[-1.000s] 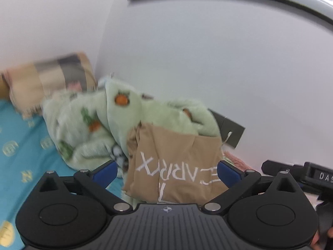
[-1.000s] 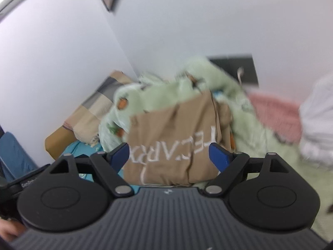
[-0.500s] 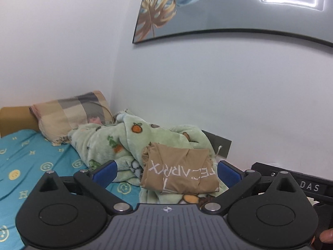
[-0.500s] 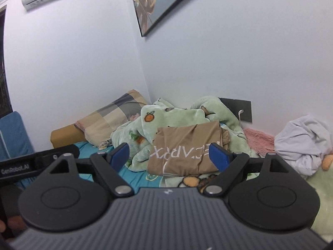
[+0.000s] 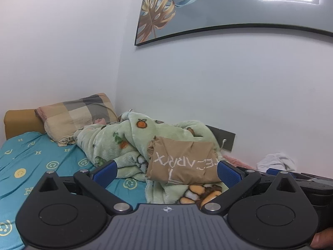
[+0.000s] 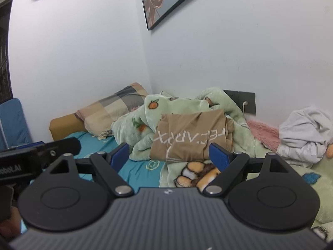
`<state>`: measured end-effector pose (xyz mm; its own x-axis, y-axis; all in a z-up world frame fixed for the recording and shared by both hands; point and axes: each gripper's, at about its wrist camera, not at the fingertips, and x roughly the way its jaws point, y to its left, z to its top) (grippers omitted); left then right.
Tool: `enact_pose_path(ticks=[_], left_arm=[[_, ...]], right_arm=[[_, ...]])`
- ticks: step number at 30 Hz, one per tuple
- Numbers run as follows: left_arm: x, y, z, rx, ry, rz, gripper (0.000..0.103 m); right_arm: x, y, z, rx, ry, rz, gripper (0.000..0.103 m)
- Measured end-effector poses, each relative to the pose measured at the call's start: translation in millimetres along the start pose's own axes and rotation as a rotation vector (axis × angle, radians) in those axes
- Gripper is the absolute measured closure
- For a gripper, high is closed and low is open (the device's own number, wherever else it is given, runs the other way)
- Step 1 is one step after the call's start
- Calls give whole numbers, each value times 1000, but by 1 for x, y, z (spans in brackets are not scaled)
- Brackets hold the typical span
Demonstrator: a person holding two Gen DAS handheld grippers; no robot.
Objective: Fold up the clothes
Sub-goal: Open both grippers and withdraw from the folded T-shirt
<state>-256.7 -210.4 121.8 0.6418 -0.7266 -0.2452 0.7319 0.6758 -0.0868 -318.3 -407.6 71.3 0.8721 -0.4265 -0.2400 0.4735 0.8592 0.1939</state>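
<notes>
— Left wrist view: left gripper (image 5: 166,173) with blue pads spread wide, nothing between them.
— And the shirt?
— Folded tan shirt (image 5: 183,163) with white lettering, lying beyond the fingertips on the green fleece blanket (image 5: 116,143), apart from both pads.
— Same from the right wrist?
— Right gripper (image 6: 167,155) likewise spread wide and empty; tan shirt (image 6: 189,137) ahead, propped on the green blanket (image 6: 133,129), untouched.
— Around it?
— Checked pillow (image 5: 77,114) at the corner of the wall, on the teal bed sheet (image 5: 31,158). Grey-white garment (image 6: 303,133) crumpled to the right of the shirt, next to something pink and fuzzy (image 6: 263,132). Framed picture (image 5: 229,4) on the wall above.
— Grippers relative to each other?
— Side by side, each just visible at the edge of the other's view.
</notes>
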Motion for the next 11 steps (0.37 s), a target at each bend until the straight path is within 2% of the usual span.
enact_pose_path(ticks=[11], left_arm=[[4, 10, -5, -13, 4, 14, 0]], right_arm=[[11, -2, -8, -2, 22, -12, 18]])
